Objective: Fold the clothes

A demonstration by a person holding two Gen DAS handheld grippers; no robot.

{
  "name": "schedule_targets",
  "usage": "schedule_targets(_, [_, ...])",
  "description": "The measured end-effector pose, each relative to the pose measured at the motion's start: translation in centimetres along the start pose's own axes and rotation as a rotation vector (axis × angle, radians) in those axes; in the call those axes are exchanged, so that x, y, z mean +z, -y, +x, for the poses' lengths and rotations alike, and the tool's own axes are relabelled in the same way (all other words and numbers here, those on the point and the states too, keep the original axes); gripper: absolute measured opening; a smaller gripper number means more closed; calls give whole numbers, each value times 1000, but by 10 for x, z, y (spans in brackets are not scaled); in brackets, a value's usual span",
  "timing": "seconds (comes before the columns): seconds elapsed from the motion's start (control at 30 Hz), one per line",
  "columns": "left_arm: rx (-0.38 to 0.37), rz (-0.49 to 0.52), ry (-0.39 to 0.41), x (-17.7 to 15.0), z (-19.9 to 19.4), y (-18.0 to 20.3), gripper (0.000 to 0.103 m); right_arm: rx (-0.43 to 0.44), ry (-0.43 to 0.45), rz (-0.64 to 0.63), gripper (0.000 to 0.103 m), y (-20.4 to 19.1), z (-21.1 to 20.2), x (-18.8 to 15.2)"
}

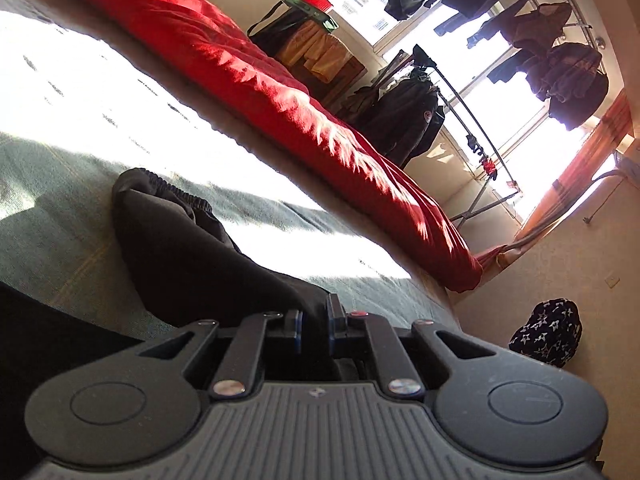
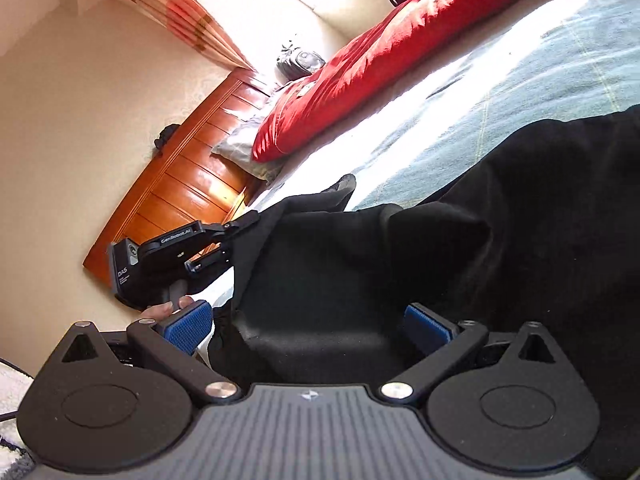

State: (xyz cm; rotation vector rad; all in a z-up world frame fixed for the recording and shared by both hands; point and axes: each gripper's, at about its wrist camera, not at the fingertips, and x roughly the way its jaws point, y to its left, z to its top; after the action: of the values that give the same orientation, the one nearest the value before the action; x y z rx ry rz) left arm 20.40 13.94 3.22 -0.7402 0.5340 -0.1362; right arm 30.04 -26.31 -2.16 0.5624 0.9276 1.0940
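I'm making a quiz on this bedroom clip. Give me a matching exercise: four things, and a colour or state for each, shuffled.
Things:
1. left gripper
2. right gripper
3. quilt
4. headboard

Colour or state:
A. open
B. red
C. shut on the black garment
D. orange-brown wood

Pairs: 1-C, 2-A, 3-B, 4-D

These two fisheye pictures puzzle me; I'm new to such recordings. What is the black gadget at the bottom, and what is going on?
Each picture comes from a camera on a handheld gripper, looking along its two fingers. A person holds one in each hand. In the left view, the left gripper is shut on a black garment lying on a grey-green bed cover. In the right view, the right gripper stands open around the same cloth, and the other gripper shows from the side. A red quilt lies behind.
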Motion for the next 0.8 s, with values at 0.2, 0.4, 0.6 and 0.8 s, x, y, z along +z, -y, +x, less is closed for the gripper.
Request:
schedule_targets(0.2, [48, -28, 79, -10, -42, 5, 9, -19, 9, 39, 103, 26, -13, 10])
schedule_targets(0.4, [132, -72, 111, -31, -72, -7, 9, -47, -15, 56, 103, 40, -9, 16])
schedule_targets(0.6, [196, -148, 107, -48, -87, -30, 8, -84, -66, 53, 103, 46, 2, 17])
schedule_targets(0.8, [230, -70, 43, -45, -72, -23, 30, -90, -104, 19, 103, 42, 6, 14])
